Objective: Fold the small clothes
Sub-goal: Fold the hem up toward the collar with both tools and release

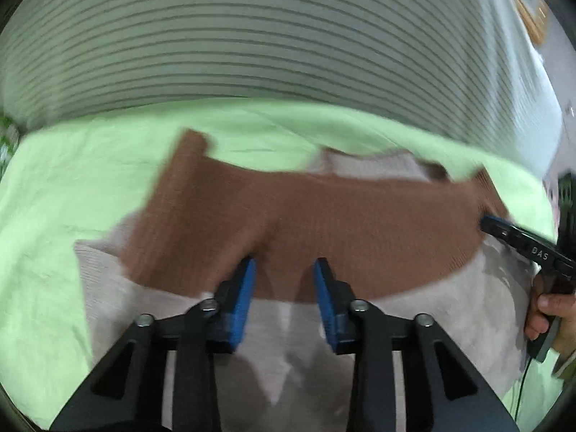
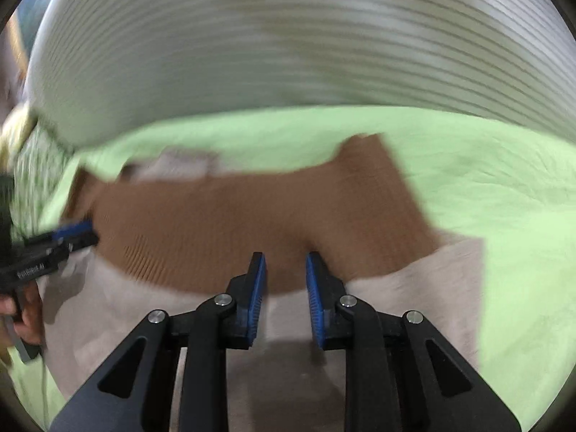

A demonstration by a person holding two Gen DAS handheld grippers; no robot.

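Observation:
A small knit garment lies flat on a light green sheet (image 1: 72, 187). Its upper band is brown (image 1: 324, 216) and its lower part is pale beige (image 1: 288, 324); it also shows in the right wrist view, brown (image 2: 234, 223) above beige (image 2: 414, 298). My left gripper (image 1: 284, 270) is open, its blue pads (image 1: 244, 288) over the seam between brown and beige. My right gripper (image 2: 286, 262) is open over the same seam further right. Each gripper shows in the other's view, the right one (image 1: 484, 221) and the left one (image 2: 90, 232), both at the brown band's edge. Both views are motion-blurred.
A grey striped cover (image 1: 252, 36) rises behind the green sheet and fills the top of both views (image 2: 288, 36). A patterned green-and-white cloth (image 2: 39, 165) lies at the far left of the right wrist view. A hand (image 1: 550, 313) holds the right gripper.

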